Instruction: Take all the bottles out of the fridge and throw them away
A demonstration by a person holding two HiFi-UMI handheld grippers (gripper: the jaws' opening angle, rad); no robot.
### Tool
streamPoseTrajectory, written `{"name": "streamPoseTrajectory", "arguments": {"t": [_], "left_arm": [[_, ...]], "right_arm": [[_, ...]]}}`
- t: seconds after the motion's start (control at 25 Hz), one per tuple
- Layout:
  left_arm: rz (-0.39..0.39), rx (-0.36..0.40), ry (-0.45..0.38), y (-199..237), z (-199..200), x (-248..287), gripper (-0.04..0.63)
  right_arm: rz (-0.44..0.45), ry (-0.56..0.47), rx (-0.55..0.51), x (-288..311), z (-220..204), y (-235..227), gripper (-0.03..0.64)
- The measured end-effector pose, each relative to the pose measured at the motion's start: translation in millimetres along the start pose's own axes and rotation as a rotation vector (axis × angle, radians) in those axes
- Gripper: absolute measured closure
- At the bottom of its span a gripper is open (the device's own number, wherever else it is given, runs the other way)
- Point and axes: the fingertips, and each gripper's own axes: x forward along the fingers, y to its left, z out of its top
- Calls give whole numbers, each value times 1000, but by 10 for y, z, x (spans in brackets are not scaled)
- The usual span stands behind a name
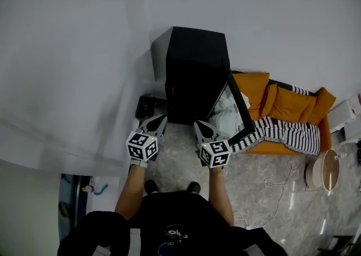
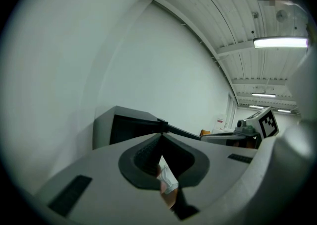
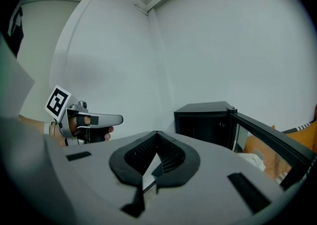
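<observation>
Fridge (image 1: 194, 69): black, compact, standing on the floor just ahead of both sets of fingers, with its door (image 1: 237, 100) swung open towards an orange sofa (image 1: 287, 105). Left gripper (image 2: 160, 136): fingers together, empty. Right gripper (image 3: 156, 134): fingers together, empty.

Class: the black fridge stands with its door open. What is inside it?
Right gripper view: the fridge opening shows only dark; no contents can be made out. Head view: its top covers the inside.
</observation>
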Motion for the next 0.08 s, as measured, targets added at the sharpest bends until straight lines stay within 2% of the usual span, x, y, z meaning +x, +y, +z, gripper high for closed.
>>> {"name": "streamPoseTrajectory", "arguments": {"t": [0.08], "left_arm": [[7,-5,-2,7,-9,-25,591]], "right_arm": [[-1,0,-2,-16,1,-8,609]]}}
